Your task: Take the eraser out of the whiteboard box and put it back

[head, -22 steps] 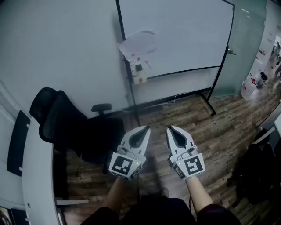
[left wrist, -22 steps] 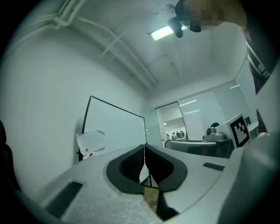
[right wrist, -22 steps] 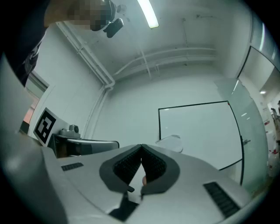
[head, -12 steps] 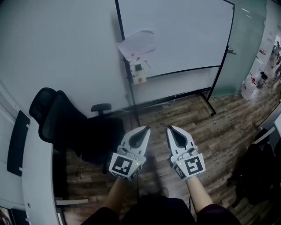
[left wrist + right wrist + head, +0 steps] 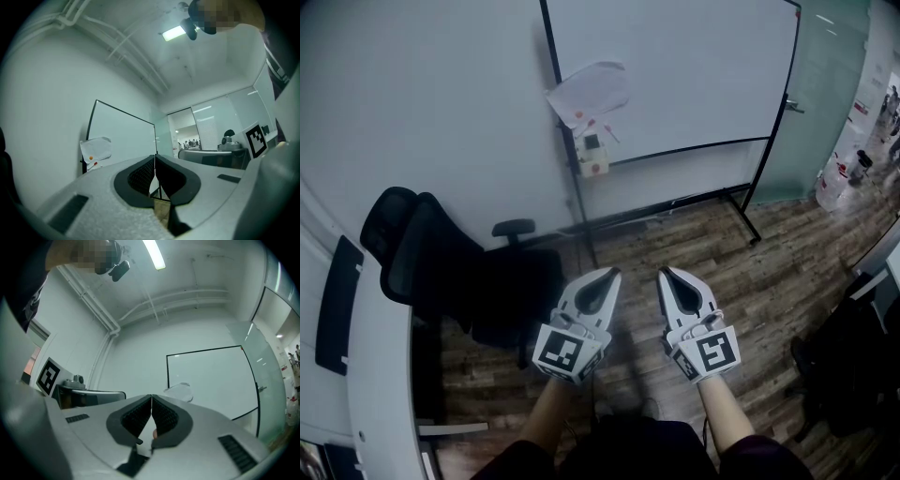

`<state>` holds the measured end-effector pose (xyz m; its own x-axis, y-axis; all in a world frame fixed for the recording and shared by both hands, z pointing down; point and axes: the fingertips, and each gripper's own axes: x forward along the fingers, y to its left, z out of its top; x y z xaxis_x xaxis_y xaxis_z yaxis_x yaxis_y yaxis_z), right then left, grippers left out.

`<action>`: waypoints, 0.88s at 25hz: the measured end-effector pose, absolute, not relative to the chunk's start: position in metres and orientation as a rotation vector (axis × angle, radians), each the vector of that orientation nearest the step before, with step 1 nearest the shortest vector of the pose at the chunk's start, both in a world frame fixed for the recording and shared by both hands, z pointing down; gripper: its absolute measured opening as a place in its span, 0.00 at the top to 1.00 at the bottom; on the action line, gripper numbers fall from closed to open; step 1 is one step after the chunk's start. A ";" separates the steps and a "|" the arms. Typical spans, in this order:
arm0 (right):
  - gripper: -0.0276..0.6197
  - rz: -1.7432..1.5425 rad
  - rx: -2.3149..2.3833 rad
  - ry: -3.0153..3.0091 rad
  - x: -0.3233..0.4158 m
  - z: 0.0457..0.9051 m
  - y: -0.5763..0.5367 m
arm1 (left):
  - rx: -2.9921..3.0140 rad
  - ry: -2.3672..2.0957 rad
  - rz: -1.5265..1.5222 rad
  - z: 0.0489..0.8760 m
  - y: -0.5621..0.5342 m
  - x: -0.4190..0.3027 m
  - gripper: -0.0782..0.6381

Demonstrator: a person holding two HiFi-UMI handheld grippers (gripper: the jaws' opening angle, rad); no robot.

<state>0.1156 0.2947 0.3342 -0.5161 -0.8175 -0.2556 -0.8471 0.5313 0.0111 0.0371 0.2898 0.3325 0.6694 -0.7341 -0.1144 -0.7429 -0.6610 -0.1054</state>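
The room was an office with a wooden floor and a plain white wall. A whiteboard on a black stand stood against this wall. On the left post of the whiteboard hung a small white box, just under a crumpled sheet of paper. The eraser could not be made out at this distance; something grey showed at the top of the box, but it was too small to tell what it was. A black chair stood at the left, beside the edge of a white desk.

The person held the 2 grippers low and side by side, well apart from the box. Both pointed toward the whiteboard. The left gripper had its jaws closed, pad against pad, with nothing between them, as the left gripper view showed. The right gripper was the same: its jaws were pressed together and empty in the right gripper view.
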 end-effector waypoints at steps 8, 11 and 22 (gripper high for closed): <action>0.95 0.177 -1.415 2.550 0.151 0.342 0.288 | -2.747 1.205 0.091 0.340 0.282 0.072 0.88; 0.95 0.166 -1.408 2.555 0.166 0.345 0.285 | -2.743 1.209 0.091 0.343 0.280 0.086 0.88; 0.95 0.098 -1.360 2.565 0.180 0.357 0.257 | -2.711 1.283 0.040 0.344 0.257 0.092 0.88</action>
